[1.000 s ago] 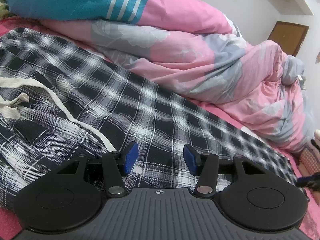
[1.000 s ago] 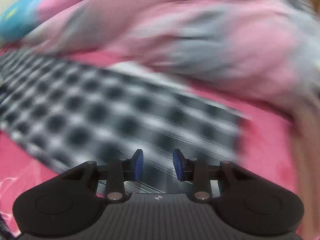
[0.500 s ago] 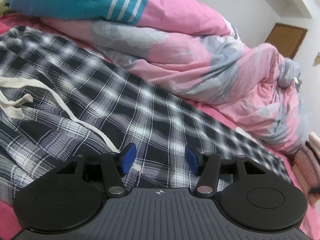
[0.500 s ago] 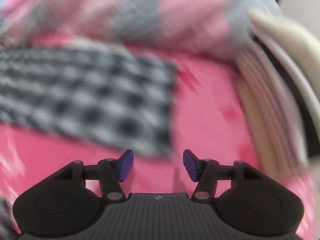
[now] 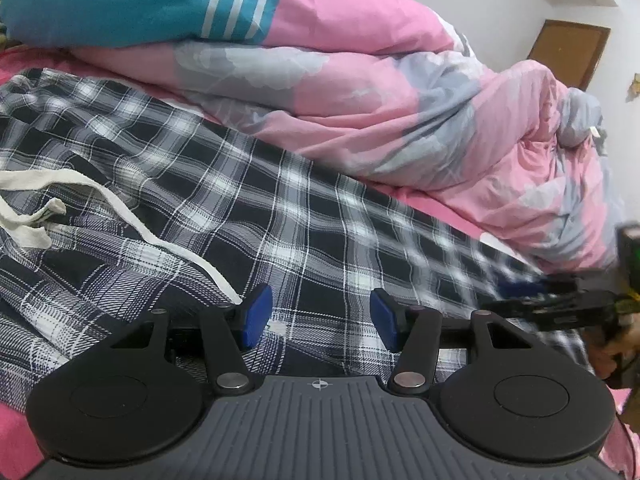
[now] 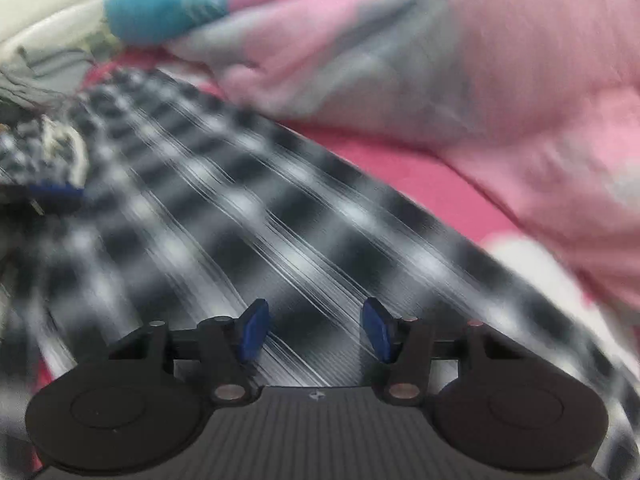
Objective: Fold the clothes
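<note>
Item: plaid trousers [image 5: 248, 200], spread flat on our bed [image 5: 432, 204]. Our left gripper [image 5: 321, 316] hovered parted, empty. Our right gripper [image 6: 312, 330], just opened wider and now empty, had swung back over them; next fold pending.

The right gripper [image 6: 313, 330] has swung back over the plaid trousers [image 6: 248, 216], after pointing at bare pink sheet beyond their hem. Its jaws have just been narrowing a little, nothing between them. It now shows at the right edge of the left view [image 5: 532, 294].
</note>
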`<action>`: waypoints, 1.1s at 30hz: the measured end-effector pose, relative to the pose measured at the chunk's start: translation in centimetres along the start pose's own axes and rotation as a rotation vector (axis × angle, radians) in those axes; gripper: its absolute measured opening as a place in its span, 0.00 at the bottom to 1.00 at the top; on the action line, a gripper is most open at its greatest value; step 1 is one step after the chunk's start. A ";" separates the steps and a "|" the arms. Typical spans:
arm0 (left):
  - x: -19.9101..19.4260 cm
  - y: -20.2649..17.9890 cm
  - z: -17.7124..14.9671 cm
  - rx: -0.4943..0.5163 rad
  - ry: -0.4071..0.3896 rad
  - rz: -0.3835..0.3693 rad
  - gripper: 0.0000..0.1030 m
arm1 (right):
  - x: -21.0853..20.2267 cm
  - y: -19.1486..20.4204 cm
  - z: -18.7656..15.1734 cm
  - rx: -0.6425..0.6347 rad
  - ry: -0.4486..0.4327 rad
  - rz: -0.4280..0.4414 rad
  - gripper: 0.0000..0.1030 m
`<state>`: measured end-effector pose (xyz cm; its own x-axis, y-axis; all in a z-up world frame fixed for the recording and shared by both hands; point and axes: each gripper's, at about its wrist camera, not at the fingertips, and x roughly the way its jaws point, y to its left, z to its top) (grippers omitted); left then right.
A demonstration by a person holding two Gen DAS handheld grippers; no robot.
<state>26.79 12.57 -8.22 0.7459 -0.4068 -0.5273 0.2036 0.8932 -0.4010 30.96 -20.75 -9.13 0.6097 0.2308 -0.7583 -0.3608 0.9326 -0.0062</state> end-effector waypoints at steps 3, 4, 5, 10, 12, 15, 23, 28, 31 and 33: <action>0.0 0.0 0.0 -0.001 0.000 0.004 0.52 | -3.6 -7.2 -4.2 0.202 -0.016 -0.120 0.53; 0.0 0.0 0.0 -0.001 -0.001 0.006 0.52 | -5.2 -10.0 -5.9 0.296 -0.015 -0.185 0.53; 0.0 0.0 0.0 -0.001 -0.002 0.008 0.52 | -6.7 -12.8 -7.8 0.401 -0.017 -0.248 0.52; 0.2 -0.1 -0.1 0.002 -0.007 0.018 0.52 | -13.6 -19.7 -15.2 0.774 -0.105 -0.432 0.49; 0.2 -0.1 -0.1 0.004 -0.008 0.021 0.52 | -15.0 -20.1 -15.8 0.801 -0.142 -0.445 0.50; 0.2 -0.2 -0.2 0.009 -0.010 0.024 0.52 | -14.7 -19.4 -14.4 0.718 -0.175 -0.388 0.50; 0.5 -0.3 -0.3 0.021 -0.013 0.025 0.52 | -5.6 -22.2 -9.5 0.685 -0.094 -0.494 0.48; 0.5 -0.2 -0.3 0.017 -0.013 0.023 0.53 | -8.3 -24.5 -9.5 0.822 -0.129 -0.755 0.49; 0.5 -0.2 -0.4 0.016 -0.013 0.024 0.53 | -11.9 -22.7 -10.9 0.810 -0.171 -0.750 0.51; 0.5 -0.3 -0.3 0.015 -0.013 0.023 0.53 | -14.6 -20.9 -11.9 0.794 -0.202 -0.736 0.52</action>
<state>26.88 12.08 -8.64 0.7590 -0.3834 -0.5262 0.1958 0.9052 -0.3771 21.23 -46.95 -5.67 0.6195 -0.4813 -0.6201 0.6508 0.7567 0.0628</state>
